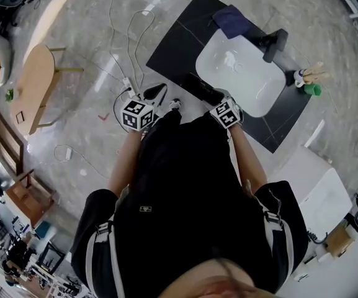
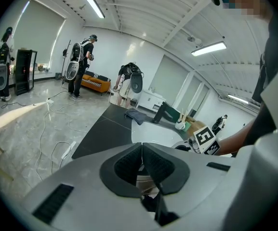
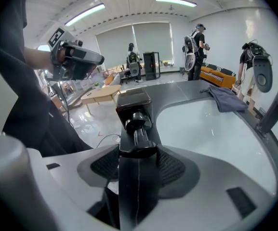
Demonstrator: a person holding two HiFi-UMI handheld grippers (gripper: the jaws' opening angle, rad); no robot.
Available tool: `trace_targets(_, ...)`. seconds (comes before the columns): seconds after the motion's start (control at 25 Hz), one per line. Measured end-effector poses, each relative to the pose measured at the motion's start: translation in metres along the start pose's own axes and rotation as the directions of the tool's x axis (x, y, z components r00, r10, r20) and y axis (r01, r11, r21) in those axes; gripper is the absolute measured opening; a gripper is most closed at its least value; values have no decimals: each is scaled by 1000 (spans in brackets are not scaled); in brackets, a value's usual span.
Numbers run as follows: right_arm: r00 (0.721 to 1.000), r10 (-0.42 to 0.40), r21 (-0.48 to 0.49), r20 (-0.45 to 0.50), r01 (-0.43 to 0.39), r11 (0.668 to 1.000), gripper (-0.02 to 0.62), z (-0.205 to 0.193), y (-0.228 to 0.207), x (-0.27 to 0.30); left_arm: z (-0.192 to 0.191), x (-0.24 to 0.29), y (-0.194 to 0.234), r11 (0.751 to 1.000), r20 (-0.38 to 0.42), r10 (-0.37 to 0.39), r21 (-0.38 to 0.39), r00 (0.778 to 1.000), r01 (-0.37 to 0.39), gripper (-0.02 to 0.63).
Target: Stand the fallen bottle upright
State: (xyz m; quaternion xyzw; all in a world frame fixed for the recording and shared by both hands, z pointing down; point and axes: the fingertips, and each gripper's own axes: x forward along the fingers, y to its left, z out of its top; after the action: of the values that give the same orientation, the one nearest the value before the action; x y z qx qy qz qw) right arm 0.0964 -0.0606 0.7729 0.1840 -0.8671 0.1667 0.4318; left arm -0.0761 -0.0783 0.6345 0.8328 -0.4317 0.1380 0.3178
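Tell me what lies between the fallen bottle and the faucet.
Just the white sink basin, nothing showing in it there. The head view shows the bottle lying at its near edge, the faucet at its far side.

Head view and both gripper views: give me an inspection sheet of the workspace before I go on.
Surface: black counter with a white sink set in it.
Job's things: black bottle lying on its side on the counter by the sink's edge.
Clutter: dark cloth, black faucet, small green item.
Grippers: right gripper tongs closing, bottle between them; left gripper tongs shut, empty.
Cables: white cables on the floor.
Surroundings: wooden table; people with backpacks.
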Motion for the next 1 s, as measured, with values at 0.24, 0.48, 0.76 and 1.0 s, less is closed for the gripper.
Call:
trace_targets(0.24, 1000, -2, 13, 3, 2, 1000, 282, 10, 2, -11, -1, -2, 0, 1000, 9, -4, -3, 1000, 4, 18)
trace_targets(0.48, 1000, -10, 12, -3, 10, 1000, 281, 12, 2, -14, 2, -8, 4, 1000, 19, -10, -4, 1000, 10, 18)
trace_targets(0.76, 999, -16, 6, 28, 16, 1000, 281, 30, 1, -26, 3, -11, 9, 1000, 20, -26, -1, 999, 26, 18)
trace_targets(1.0, 998, -36, 3, 55, 36, 999, 281, 51, 4, -38, 5, -12, 14, 999, 18, -45, 7, 999, 45, 18)
